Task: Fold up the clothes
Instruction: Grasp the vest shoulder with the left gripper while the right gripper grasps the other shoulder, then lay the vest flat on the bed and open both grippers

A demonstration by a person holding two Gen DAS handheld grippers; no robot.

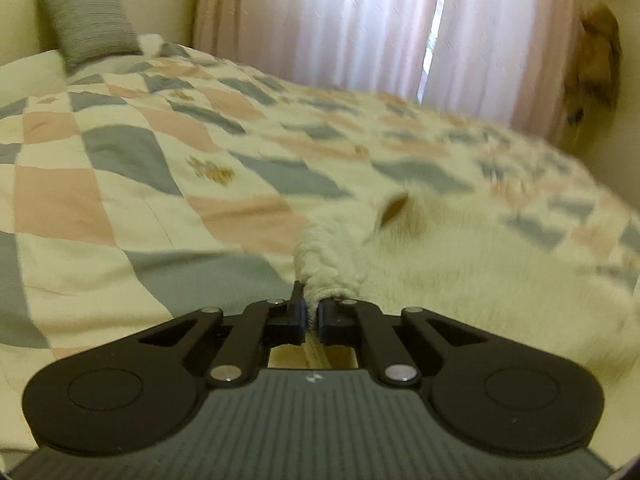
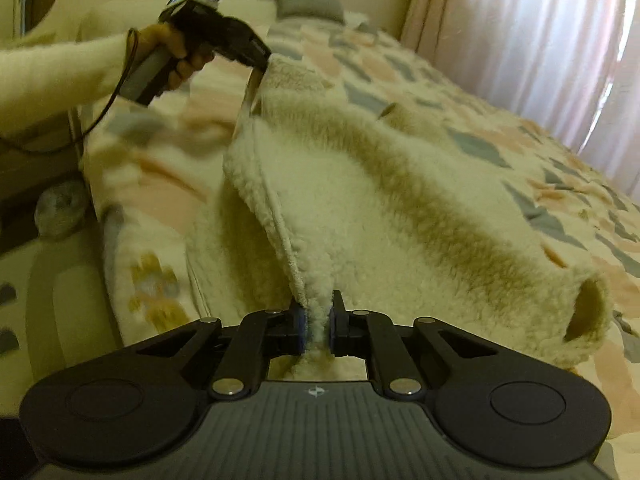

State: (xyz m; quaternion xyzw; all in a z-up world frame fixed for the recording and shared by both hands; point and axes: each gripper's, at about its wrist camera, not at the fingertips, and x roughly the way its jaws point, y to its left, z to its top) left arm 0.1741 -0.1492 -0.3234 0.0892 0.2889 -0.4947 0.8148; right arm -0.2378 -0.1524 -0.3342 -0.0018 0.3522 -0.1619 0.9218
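Observation:
A cream fleece garment (image 2: 380, 200) with a tan band lies stretched over the bed, one sleeve opening (image 2: 586, 308) at the right. My right gripper (image 2: 318, 320) is shut on its near edge. In the right wrist view a hand holds my left gripper (image 2: 260, 65) at the upper left, shut on the garment's far edge, lifting it. In the left wrist view my left gripper (image 1: 311, 308) pinches a bunched fold of the fleece garment (image 1: 460, 264), which spreads to the right, blurred.
A patchwork quilt (image 1: 132, 168) in pink, grey and cream covers the bed. A grey pillow (image 1: 86, 20) leans at the headboard. Pink curtains (image 1: 340, 20) hang behind the bed. The bed's side edge (image 2: 120, 240) drops off at the left.

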